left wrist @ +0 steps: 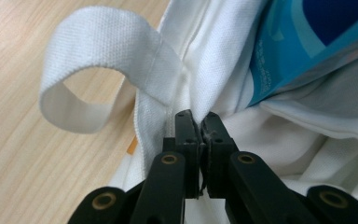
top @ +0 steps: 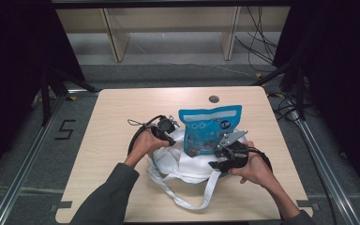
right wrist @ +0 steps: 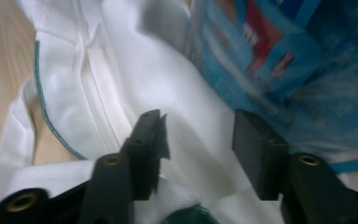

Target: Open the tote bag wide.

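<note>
A white cloth bag [top: 187, 165] lies at the middle of the table, its long straps [top: 198, 201] trailing toward the front edge. A blue printed pouch [top: 211, 127] stands upright at the bag's mouth. My left gripper [top: 171, 139] is at the bag's left rim. In the left gripper view it [left wrist: 198, 119] is shut on the bag's white fabric [left wrist: 214, 70] beside a looped handle [left wrist: 98, 51]. My right gripper [top: 217, 157] is at the pouch's lower right. In the right gripper view it [right wrist: 198, 131] is open over white bag cloth [right wrist: 121, 70], the blue pouch [right wrist: 279, 60] just beyond.
The light wooden table [top: 122, 112] has a round grommet [top: 213, 99] near its far edge. Wooden shelving [top: 168, 28] stands behind, and cables [top: 262, 47] run over the floor at the back right. Metal rails [top: 28, 150] flank the table.
</note>
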A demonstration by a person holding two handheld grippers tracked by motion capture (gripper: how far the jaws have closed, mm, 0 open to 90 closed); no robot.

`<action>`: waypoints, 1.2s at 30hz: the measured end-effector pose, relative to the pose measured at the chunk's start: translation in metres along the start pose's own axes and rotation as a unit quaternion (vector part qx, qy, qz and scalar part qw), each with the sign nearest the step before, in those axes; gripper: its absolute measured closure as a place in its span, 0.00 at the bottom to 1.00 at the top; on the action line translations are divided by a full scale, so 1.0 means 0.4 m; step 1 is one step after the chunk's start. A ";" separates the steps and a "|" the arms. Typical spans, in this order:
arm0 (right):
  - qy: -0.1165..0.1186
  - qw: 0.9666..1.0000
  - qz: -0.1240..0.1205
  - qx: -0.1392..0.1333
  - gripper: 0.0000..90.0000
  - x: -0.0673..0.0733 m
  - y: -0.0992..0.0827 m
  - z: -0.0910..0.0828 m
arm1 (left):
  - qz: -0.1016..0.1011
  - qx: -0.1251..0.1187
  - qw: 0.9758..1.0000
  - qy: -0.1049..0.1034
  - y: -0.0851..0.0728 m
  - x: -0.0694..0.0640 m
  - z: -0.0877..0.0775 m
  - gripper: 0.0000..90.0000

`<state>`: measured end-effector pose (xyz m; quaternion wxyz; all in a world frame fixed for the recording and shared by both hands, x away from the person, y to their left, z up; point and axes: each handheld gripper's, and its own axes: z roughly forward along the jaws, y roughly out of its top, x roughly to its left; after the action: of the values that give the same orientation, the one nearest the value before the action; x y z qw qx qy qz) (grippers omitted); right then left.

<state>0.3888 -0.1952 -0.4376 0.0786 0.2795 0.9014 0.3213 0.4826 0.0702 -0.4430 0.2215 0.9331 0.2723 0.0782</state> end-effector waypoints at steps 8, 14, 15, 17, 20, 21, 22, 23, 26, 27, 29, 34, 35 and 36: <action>0.020 0.995 -0.044 0.084 1.00 -0.006 -0.070 0.046 | -0.040 -0.028 0.999 0.001 0.003 0.041 0.011 0.97; 0.058 0.994 -0.018 0.087 1.00 -0.017 -0.102 0.060 | -0.096 -0.057 0.993 -0.025 -0.021 0.098 0.042 0.97; 0.059 0.994 -0.014 0.089 1.00 -0.012 -0.104 0.064 | -0.095 -0.052 0.994 -0.024 -0.023 0.106 0.049 0.97; 0.057 0.994 -0.013 0.088 1.00 -0.011 -0.105 0.065 | -0.116 -0.053 0.991 -0.036 -0.031 0.118 0.074 0.97; 0.049 0.997 -0.015 0.064 1.00 -0.012 -0.112 0.067 | -0.117 -0.052 0.991 -0.040 -0.032 0.118 0.080 0.97; 0.041 0.996 -0.016 0.071 1.00 -0.015 -0.109 0.062 | -0.109 -0.056 0.992 -0.035 -0.030 0.113 0.071 0.96; 0.053 0.996 -0.003 0.071 0.99 -0.009 -0.105 0.057 | -0.096 -0.057 0.993 -0.026 -0.024 0.099 0.051 0.96; 0.063 0.996 -0.002 0.063 0.97 -0.007 -0.097 0.040 | -0.088 -0.057 0.994 -0.024 -0.020 0.090 0.041 0.95; 0.035 0.999 0.005 0.011 0.94 -0.012 -0.073 -0.012 | -0.072 -0.055 0.996 -0.016 -0.013 0.075 0.027 0.92; 0.015 1.000 0.001 0.007 0.93 -0.024 -0.064 -0.037 | -0.066 -0.054 0.996 -0.017 -0.010 0.073 0.024 0.92; -0.019 0.999 -0.004 -0.026 0.89 -0.055 -0.046 -0.093 | -0.070 -0.057 0.996 -0.022 -0.011 0.075 0.025 0.92; -0.105 0.992 0.036 -0.057 0.84 -0.130 -0.037 -0.163 | -0.091 -0.067 0.993 -0.040 -0.025 0.087 0.037 0.92; -0.116 0.990 0.044 -0.061 0.83 -0.147 -0.037 -0.169 | -0.091 -0.067 0.993 -0.041 -0.024 0.086 0.038 0.92; -0.120 0.988 0.070 -0.062 0.82 -0.162 -0.036 -0.168 | -0.090 -0.068 0.993 -0.041 -0.023 0.085 0.037 0.92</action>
<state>0.4147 -0.2763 -0.3968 0.1810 0.3728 0.8421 0.3452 0.5106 0.0899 -0.4594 0.3016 0.8900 0.3398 0.0378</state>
